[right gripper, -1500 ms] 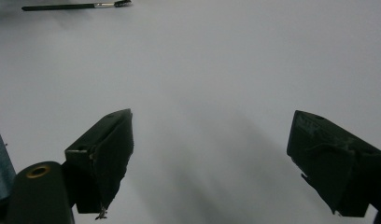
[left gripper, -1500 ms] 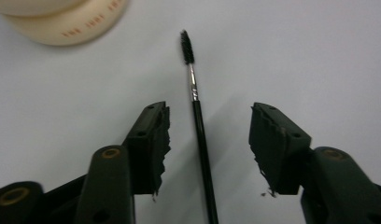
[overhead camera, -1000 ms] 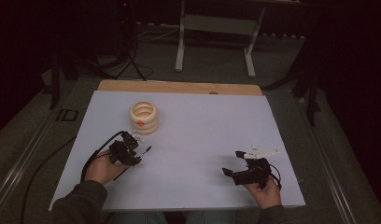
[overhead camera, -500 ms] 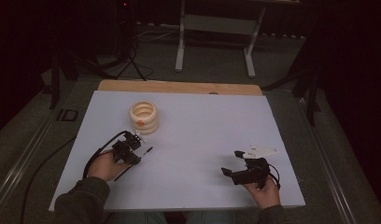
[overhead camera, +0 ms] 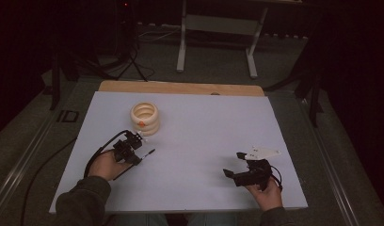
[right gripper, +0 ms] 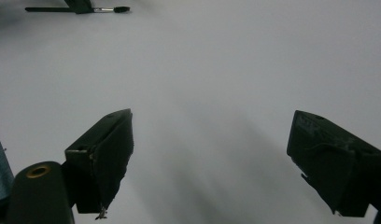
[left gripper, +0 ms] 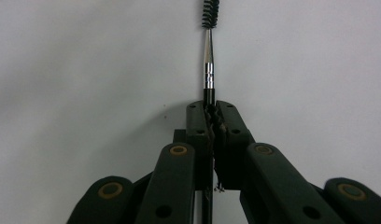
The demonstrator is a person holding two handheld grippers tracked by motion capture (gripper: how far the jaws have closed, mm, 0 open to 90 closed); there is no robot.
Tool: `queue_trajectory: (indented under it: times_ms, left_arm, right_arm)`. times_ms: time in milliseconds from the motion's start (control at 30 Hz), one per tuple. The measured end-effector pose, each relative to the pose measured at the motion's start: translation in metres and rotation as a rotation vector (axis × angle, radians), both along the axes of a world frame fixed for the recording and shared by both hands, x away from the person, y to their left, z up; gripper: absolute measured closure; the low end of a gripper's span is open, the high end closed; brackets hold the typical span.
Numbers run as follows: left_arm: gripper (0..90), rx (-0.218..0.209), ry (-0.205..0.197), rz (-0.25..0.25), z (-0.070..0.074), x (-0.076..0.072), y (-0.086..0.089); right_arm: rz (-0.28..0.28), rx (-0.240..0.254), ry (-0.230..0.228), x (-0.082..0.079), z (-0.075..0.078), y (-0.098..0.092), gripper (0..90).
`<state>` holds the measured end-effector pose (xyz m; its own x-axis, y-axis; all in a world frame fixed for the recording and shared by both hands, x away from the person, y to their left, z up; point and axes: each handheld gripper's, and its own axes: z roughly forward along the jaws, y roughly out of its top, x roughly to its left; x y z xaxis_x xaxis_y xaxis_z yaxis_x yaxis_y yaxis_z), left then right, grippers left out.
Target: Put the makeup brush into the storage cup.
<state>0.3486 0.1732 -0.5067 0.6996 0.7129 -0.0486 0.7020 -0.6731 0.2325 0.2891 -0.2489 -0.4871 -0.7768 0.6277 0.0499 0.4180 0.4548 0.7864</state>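
Note:
My left gripper [left gripper: 210, 109] is shut on a thin black brush [left gripper: 208, 70] with a silver ferrule and a bristled tip. Its jaws have just been closing, with the brush handle between them. The brush points away from the jaws, low over the white sheet. In the high view the left gripper [overhead camera: 138, 154] sits at the sheet's left, just in front of a stack of cream rings [overhead camera: 144, 118], and the brush tip [overhead camera: 151, 151] pokes out to the right. My right gripper [right gripper: 212, 135] stands open over bare sheet with nothing between its fingers, at the front right [overhead camera: 233, 165].
The white sheet [overhead camera: 204, 127] covers the table, with a wooden strip [overhead camera: 180, 87] along its far edge. A metal stand [overhead camera: 218, 28] and cables lie on the dark floor beyond. The right gripper view shows the left gripper [right gripper: 79, 5] and brush [right gripper: 109, 9] far off.
The left gripper's jaws have drawn together on the brush. Both hands have stayed where they were.

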Motion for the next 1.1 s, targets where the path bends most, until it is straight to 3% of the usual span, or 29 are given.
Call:
queue_trajectory:
  times_ms: [233, 533, 833, 1100]
  left_arm:
    - [86.1, -0.005, -0.022, 0.017, 0.001, -0.002, 0.007]
    - [86.1, -0.074, -0.058, 0.036, 0.009, -0.007, 0.018]
    - [86.1, -0.213, -0.13, 0.029, 0.024, -0.019, 0.023]
    - [86.1, -0.328, -0.186, 0.019, 0.027, -0.031, 0.026]
  right_arm:
    - [0.001, 0.01, 0.01, 0.0, -0.001, 0.0, 14.5]
    - [0.006, 0.014, 0.014, 0.0, -0.002, 0.003, 14.4]
    - [0.011, 0.044, 0.03, 0.001, 0.0, 0.005, 14.5]
    - [0.034, 0.081, 0.049, 0.003, 0.006, 0.012, 14.4]
